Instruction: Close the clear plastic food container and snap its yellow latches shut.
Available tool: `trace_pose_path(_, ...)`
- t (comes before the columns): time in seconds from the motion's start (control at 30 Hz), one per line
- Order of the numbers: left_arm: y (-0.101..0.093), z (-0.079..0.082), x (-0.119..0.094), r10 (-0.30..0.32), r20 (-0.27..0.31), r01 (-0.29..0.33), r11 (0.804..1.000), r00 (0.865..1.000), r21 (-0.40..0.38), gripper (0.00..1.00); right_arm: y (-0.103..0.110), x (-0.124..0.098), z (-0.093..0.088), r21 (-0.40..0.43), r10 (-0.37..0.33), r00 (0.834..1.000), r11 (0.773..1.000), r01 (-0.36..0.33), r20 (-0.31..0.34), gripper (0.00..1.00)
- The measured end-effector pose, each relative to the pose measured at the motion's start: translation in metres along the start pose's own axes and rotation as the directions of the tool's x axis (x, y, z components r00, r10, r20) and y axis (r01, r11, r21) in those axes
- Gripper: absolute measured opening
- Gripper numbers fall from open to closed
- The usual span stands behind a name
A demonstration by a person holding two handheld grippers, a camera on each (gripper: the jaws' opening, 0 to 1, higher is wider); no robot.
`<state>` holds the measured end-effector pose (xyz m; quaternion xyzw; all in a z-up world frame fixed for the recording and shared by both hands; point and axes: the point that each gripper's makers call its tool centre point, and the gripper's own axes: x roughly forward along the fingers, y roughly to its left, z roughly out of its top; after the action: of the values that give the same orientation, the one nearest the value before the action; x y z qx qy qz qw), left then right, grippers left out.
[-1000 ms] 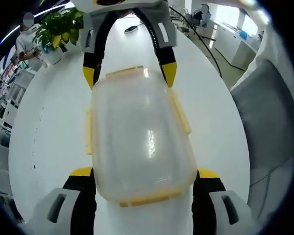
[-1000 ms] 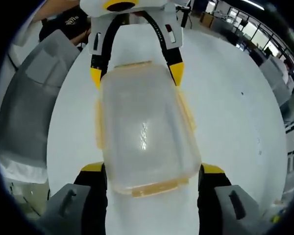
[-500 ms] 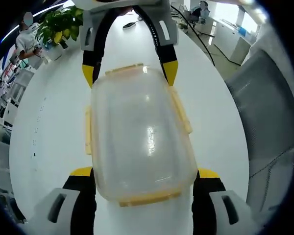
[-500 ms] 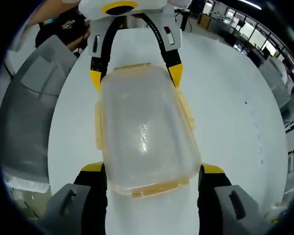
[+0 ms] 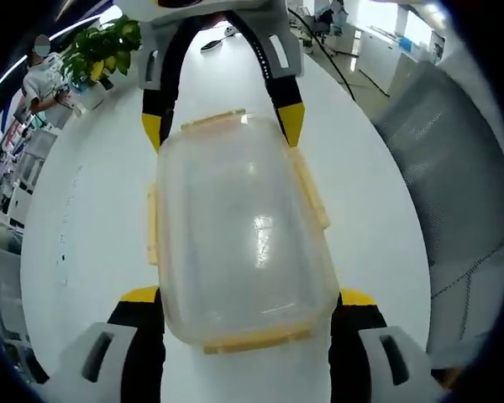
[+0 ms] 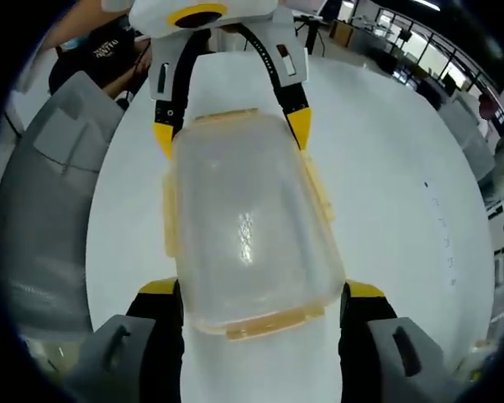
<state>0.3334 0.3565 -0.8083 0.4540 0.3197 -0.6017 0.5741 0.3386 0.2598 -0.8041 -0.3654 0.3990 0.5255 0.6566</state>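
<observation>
here the clear container (image 5: 239,231) sits lid-on above a white table (image 5: 84,218), held from both ends. the left gripper (image 5: 245,304) has its yellow-tipped jaws clamped against the container's near end, and the right gripper (image 6: 260,298) grips the opposite end the same way. yellow latches (image 6: 319,197) lie along its sides, and an office plant (image 5: 101,50) stands at the table's far edge.
</observation>
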Motion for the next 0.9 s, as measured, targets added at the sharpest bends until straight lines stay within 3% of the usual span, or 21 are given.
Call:
trace_pose_path(0.53,0.008,-0.012,0.0,0.02,0.024,-0.022,0.998,0.999,0.056,0.78,0.001,0.004,0.008,0.042,-0.023,1.0,0.999,0.024,-0.015,0.73)
trace_pose_path(0.9,0.026,-0.019,0.001,0.038,0.023,-0.04,0.996,0.999,0.082,0.78,-0.017,0.007,0.014,0.044,-0.029,1.0,0.999,0.029,0.006,0.73)
